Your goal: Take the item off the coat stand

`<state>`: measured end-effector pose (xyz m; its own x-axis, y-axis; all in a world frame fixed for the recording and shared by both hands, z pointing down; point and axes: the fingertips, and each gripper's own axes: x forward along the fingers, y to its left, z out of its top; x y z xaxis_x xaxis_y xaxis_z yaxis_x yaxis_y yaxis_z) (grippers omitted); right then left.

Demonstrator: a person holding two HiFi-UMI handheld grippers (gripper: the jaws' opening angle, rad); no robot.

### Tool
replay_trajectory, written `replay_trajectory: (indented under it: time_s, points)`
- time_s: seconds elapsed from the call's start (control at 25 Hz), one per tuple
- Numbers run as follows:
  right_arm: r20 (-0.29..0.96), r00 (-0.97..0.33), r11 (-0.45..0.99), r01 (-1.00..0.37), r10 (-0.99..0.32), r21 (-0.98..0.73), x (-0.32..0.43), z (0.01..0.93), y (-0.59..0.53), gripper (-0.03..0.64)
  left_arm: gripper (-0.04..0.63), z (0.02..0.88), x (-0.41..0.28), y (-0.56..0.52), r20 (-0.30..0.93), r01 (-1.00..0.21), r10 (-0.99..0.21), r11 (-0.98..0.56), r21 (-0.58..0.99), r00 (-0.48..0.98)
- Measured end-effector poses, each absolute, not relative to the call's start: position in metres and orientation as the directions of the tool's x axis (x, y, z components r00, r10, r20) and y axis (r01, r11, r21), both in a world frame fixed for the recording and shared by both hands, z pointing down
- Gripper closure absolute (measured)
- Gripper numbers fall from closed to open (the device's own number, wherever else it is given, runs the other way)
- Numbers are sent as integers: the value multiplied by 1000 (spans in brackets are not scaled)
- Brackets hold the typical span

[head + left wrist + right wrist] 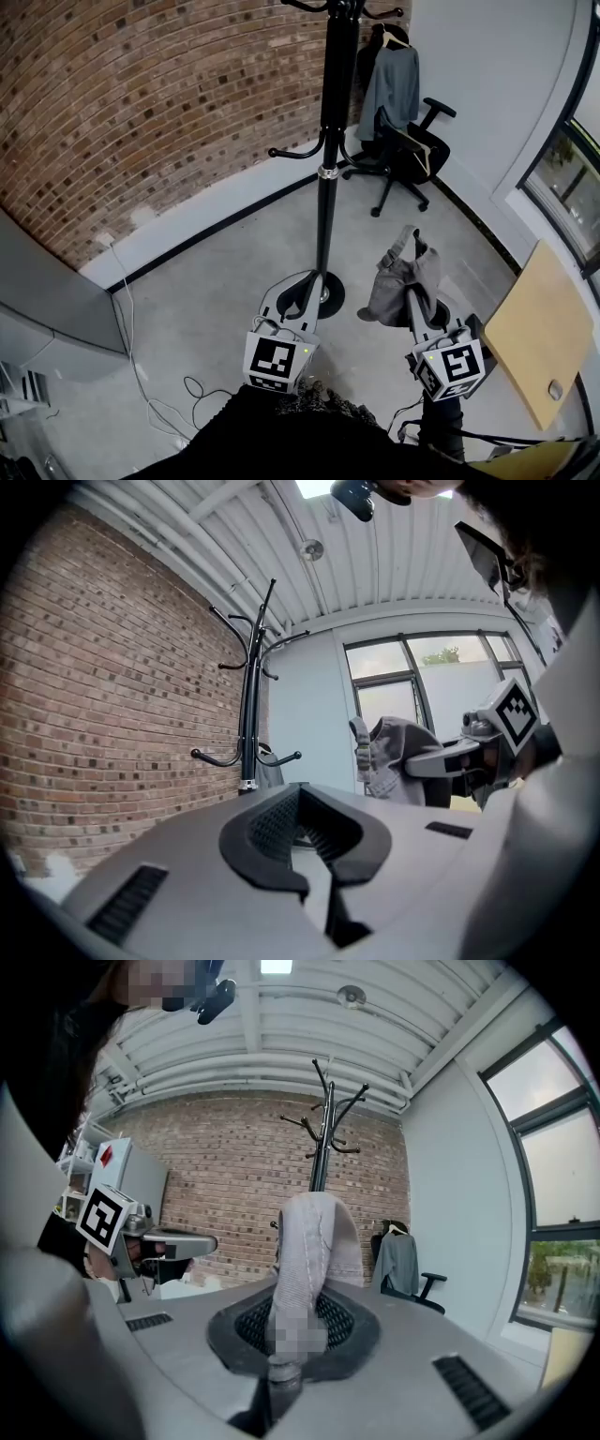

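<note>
– Black knit cloth fills the bottom edge. It's the person's clothing, cut off by the frame and covering both hands. What's just beyond it?

– Two marker cubes, then the jaws. The left gripper is pressed together, its ribbed black pads closing round a hollow with nothing in it. The right gripper is pinching the cap.

– Can you read the cap's shape?

– Barely. It's soft grey cloth, crumpled, with a stitched seam and a strap poking upward. The lower part is swallowed by the jaws, and I can't make out a peak. It's held up in the air to the right of the coat stand, apart from the pole and off every hook.

– And the stand?

– A glossy black metal pole with a silver collar and curved hooks with knobbed ends. Its crown is clipped by the top of the head view, and its round base is half hidden behind the left gripper.

– What's around it?

– A smooth grey floor, with thin cables straggling at the left. A pale wooden board lies at the right, its far end cut off by the frame.

– Further back?

– A black office chair stands in the corner, its back mostly covered by a grey-blue garment on a hanger. I can't tell what the hanger hangs from. Behind all of it runs a rough red-brown brick wall.
</note>
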<state>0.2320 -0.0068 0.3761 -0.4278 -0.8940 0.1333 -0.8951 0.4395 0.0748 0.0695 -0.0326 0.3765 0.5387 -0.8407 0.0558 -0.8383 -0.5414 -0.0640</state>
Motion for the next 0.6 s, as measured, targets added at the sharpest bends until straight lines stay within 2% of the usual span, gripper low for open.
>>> replay_trajectory:
  time_s: [0.6]
  points:
    - [148,-458,473,-876,-877,94,251,371,14,595,589,370,100,-14,41,-834,-837,-547,-75,546]
